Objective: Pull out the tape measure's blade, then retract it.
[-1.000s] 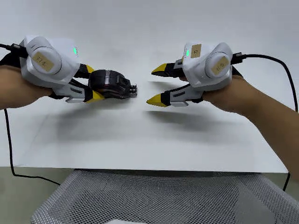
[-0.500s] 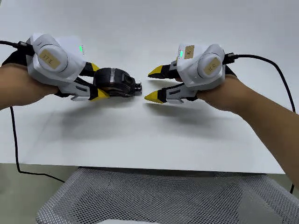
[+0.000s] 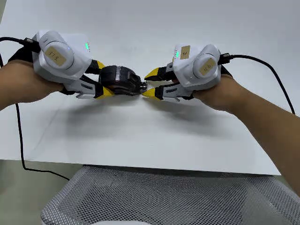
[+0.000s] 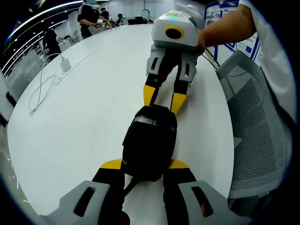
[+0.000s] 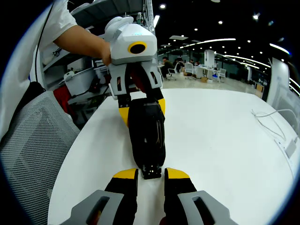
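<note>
Since a second ago the right gripper [image 3: 150, 83] has closed the gap from well apart to right at the nose of the tape measure [image 3: 119, 80], and both hands have shifted a little up over the desk [image 3: 140, 136].

Left gripper [image 3: 103, 78] carries the black tape measure clear of the desk, its fingers [image 4: 111, 164] pinching the case from both sides near the rear. At the tape measure's front end, the blade's hook [image 5: 151, 172] sits between the right gripper's yellow-tipped fingers [image 5: 125, 180]. These are narrowed to just beside the hook on either side but look slightly parted from it. No blade is drawn out of the case.

By my reading the step in hand is taking hold of the hook, before the pull itself. The next move calls for those fingers to press together on the hook squarely. Then the right gripper should draw straight away from the tape measure, along the blade's line, while the left one keeps the case firm. A skewed or shallow pinch would likely slip off so small a tab.
</note>
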Available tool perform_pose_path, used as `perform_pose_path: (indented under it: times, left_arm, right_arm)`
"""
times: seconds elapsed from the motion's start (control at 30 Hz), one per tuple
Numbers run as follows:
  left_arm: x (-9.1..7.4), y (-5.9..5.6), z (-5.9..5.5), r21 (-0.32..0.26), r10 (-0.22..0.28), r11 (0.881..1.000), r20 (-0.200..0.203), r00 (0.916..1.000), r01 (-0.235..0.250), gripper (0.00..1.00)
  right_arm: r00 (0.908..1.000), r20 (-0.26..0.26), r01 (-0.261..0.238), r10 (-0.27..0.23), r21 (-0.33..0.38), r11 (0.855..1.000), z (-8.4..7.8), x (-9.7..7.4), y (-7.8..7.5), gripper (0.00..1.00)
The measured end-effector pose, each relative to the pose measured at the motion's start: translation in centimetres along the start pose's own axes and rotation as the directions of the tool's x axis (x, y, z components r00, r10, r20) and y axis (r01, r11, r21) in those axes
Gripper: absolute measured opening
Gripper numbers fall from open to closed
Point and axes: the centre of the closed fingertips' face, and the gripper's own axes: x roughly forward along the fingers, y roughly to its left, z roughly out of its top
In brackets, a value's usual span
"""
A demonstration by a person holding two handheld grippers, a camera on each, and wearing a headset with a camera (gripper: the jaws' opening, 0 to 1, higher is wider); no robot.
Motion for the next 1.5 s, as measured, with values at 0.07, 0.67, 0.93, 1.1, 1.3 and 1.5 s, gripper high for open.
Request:
perform_pose_path:
  times: [0.07, 0.67, 0.93, 1.1, 1.3, 1.5]
  left_arm:
    - [0.0, 0.0, 0.0, 0.001, -0.001, 1.000, -0.001, 1.0000, 0.001, 0.27]
    - [0.0, 0.0, -0.1, 0.002, -0.001, 1.000, 0.000, 1.0000, 0.001, 0.27]
    - [0.0, -0.1, -0.1, 0.007, 0.002, 1.000, 0.000, 1.0000, -0.002, 0.27]
    - [0.0, -0.1, -0.1, 0.012, 0.003, 1.000, -0.001, 1.0000, -0.003, 0.26]
    - [-0.1, -0.1, -0.1, 0.022, 0.006, 1.000, -0.004, 1.0000, -0.005, 0.26]
    - [0.0, -0.1, -0.2, 0.027, 0.000, 1.000, -0.007, 1.0000, 0.000, 0.26]
  right_arm:
    - [1.0000, 0.001, -0.001, 0.001, 0.004, 1.000, 0.0, 0.1, 0.0, 0.18]
    - [0.9999, 0.008, 0.011, -0.011, -0.002, 1.000, -0.2, 0.9, -0.2, 0.12]
    - [1.0000, 0.005, 0.003, -0.003, -0.043, 0.999, -0.2, 1.3, -0.4, 0.11]
    - [0.9999, 0.005, 0.010, -0.010, -0.008, 1.000, -0.2, 1.2, -0.5, 0.09]
    - [0.9997, -0.003, 0.024, -0.024, -0.026, 0.999, -0.3, 1.1, -0.4, 0.09]
    - [0.9998, 0.001, 0.020, -0.020, -0.017, 1.000, -0.4, 0.8, -0.3, 0.09]
